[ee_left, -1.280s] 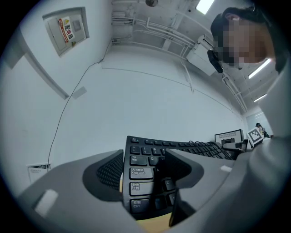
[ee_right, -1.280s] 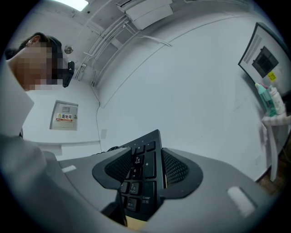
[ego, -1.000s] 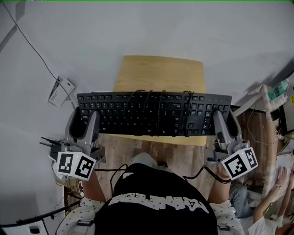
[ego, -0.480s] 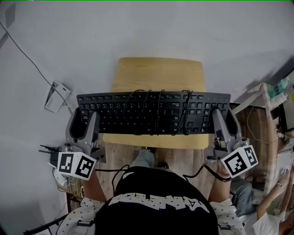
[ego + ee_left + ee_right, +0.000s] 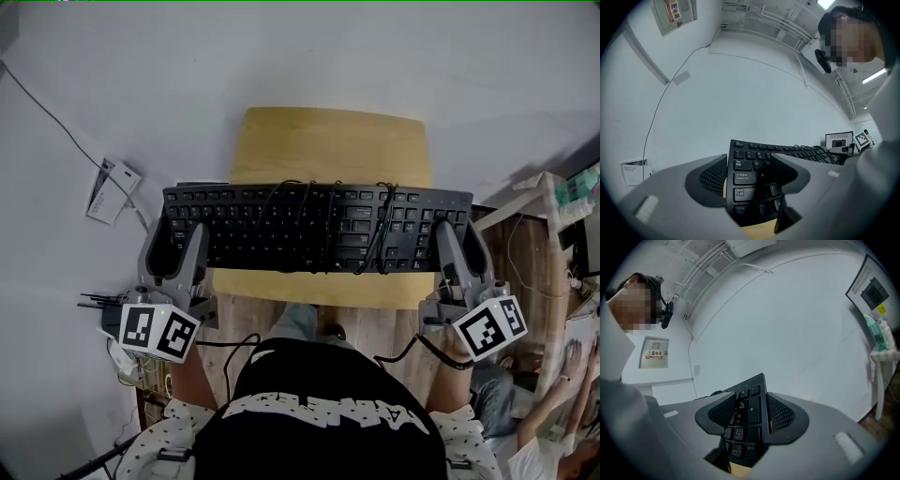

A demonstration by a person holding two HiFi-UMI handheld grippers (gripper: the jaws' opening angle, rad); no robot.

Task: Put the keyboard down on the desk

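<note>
The keyboard (image 5: 319,228) lies lengthwise left to right above the wooden desk (image 5: 328,145); the left claw (image 5: 180,246) and right claw (image 5: 448,242) each clamp an overhanging end.

Both keyboard (image 5: 281,239) ends vanish between the fingers (image 5: 194,255); beneath them, contact with the tabletop (image 5: 328,145) can't be told.

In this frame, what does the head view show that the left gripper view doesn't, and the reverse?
Only the head view: the full outline of the wooden desk, with the keyboard overhanging both its sides, the marker cube on the left gripper, and the person's black shirt. Only the left gripper view: that gripper's jaws closed on the keyboard's left end, readable key legends such as Caps Lock, and a framed notice high on the wall. Both: the keyboard, gripped at its left end.
</note>
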